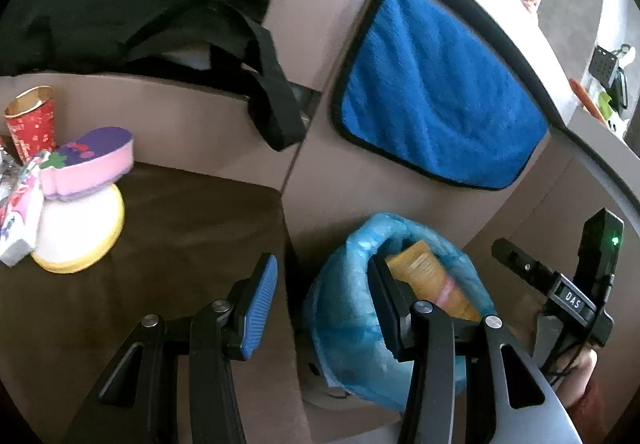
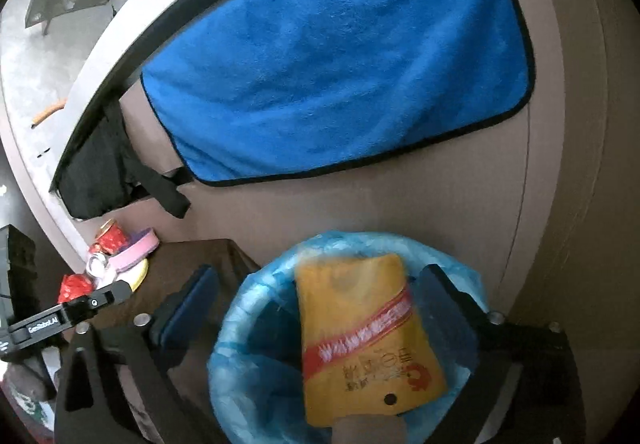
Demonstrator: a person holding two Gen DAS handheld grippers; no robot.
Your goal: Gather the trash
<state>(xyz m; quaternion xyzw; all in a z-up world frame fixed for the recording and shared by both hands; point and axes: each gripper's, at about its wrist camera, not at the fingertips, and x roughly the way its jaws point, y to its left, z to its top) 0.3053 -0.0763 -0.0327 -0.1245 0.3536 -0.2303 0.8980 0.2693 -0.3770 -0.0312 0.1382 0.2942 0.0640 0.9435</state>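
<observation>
A small bin with a blue liner [image 2: 256,328] stands against the beige sofa. A yellow packet with a red band [image 2: 360,332] lies tilted in the bin's mouth, between the wide-apart fingers of my right gripper [image 2: 320,306]; neither pad touches it. In the left wrist view the same bin liner [image 1: 344,308] and packet [image 1: 424,276] are seen. My left gripper [image 1: 322,306] is open, one finger over the brown table and the other at the bin's rim, with nothing held. More trash sits at the table's left: a red paper cup [image 1: 32,120] and a crumpled wrapper [image 1: 20,212].
A pink and purple foam piece [image 1: 92,160] rests on a white and yellow round lid [image 1: 80,236] on the brown table [image 1: 192,236]. A blue towel [image 1: 432,84] hangs over the sofa back, and a black bag [image 1: 140,4] with straps lies above the table.
</observation>
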